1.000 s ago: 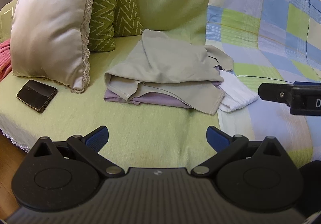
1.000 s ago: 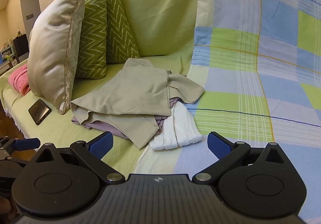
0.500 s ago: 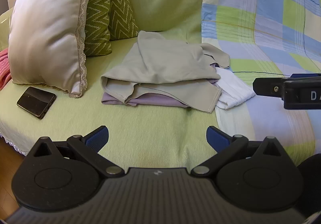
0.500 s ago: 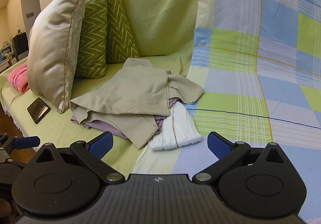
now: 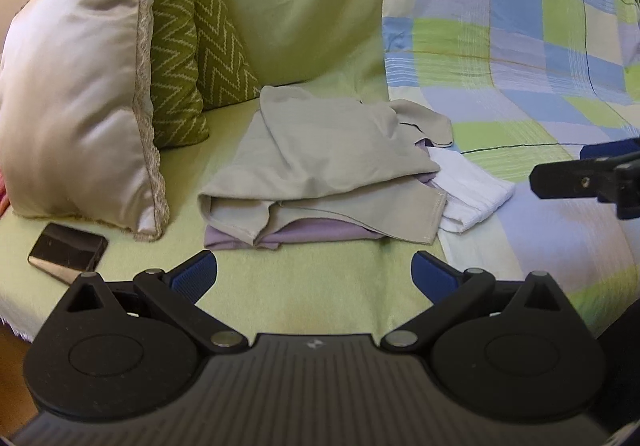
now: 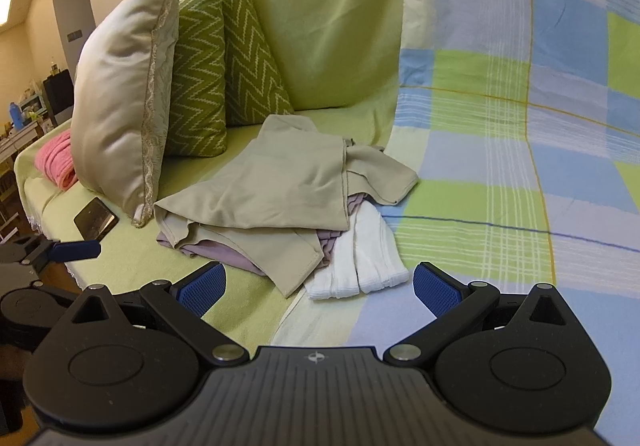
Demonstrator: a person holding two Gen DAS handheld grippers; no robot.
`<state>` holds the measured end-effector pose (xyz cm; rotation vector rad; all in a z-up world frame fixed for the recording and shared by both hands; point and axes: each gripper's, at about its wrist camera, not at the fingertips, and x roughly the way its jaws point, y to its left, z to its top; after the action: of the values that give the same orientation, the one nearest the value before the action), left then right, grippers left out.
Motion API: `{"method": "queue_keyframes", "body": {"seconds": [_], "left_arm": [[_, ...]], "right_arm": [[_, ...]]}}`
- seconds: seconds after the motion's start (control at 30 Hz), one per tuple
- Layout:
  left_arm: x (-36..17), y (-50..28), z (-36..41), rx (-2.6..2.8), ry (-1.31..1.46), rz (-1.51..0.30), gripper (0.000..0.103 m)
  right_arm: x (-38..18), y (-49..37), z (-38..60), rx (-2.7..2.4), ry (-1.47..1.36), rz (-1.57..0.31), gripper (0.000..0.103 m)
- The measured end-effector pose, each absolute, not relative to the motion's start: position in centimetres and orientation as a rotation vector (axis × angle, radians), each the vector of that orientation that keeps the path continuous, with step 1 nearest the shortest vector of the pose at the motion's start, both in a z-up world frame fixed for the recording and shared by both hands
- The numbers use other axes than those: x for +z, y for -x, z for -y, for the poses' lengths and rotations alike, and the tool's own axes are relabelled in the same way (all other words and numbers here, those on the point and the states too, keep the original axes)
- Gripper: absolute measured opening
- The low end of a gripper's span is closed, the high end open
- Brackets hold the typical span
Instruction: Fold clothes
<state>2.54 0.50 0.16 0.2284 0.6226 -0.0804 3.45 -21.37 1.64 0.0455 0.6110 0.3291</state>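
Both grippers hovering wide apart and empty before the clothes on the sofa.

The left gripper [image 5: 314, 272] and right gripper [image 6: 320, 284] are pointing level at the sofa [image 5: 320, 286] from its front edge, touching nothing. The clothes pile [image 5: 328, 166], beige over purple with a white piece at its right, is lying mid-seat, straddling the checked blanket's [image 6: 520, 126] edge. Only the right view is showing a pink cloth [image 6: 56, 162] behind the cream cushion [image 6: 124, 86]; both are showing the phone [image 5: 68, 252] near the front edge.

Satiny cream pillow [image 5: 76, 86], matt beige cloth garment [image 5: 320, 150], ribbed white cloth [image 5: 472, 190], glossy dark phone [image 5: 66, 250]
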Motion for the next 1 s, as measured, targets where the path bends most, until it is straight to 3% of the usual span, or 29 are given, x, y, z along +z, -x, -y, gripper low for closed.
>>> {"method": "queue_keyframes", "body": {"seconds": [0.13,0.33,0.47,0.57,0.63,0.77,0.8,1.0], "left_arm": [[-0.2,-4.7,-0.9,-0.119,-0.367,-0.580,0.101],[-2.1,-8.5,0.4,-0.244,-0.602,-0.517,0.088],[-3.8,-10.5,3.3,-0.389,-0.749,-0.441,0.083],[-5.2,-12.5,5.6,-0.461,-0.856,-0.416,0.072],[-6.0,-13.8,6.3,-0.476,-0.893,-0.428,0.047],[-5.5,-15.0,5.9,-0.489,-0.869,-0.441,0.020],[-4.9,-15.2,5.4,-0.487,-0.838,-0.445,0.008],[0.1,-16.9,0.9,-0.373,-0.631,-0.423,0.004]], "right_arm": [[2.1,-4.8,20.7,0.363,0.134,-0.566,0.101],[0.3,-8.2,18.3,0.458,0.412,-0.536,0.070],[-0.9,-10.5,17.8,0.474,0.467,-0.538,0.061],[-1.6,-11.9,18.5,0.470,0.449,-0.553,0.061],[-2.0,-12.6,18.9,0.468,0.446,-0.563,0.061],[-2.6,-13.5,19.6,0.470,0.447,-0.569,0.062],[-2.7,-13.7,19.6,0.474,0.448,-0.568,0.062],[-2.5,-14.7,18.7,0.512,0.475,-0.538,0.064]]}}
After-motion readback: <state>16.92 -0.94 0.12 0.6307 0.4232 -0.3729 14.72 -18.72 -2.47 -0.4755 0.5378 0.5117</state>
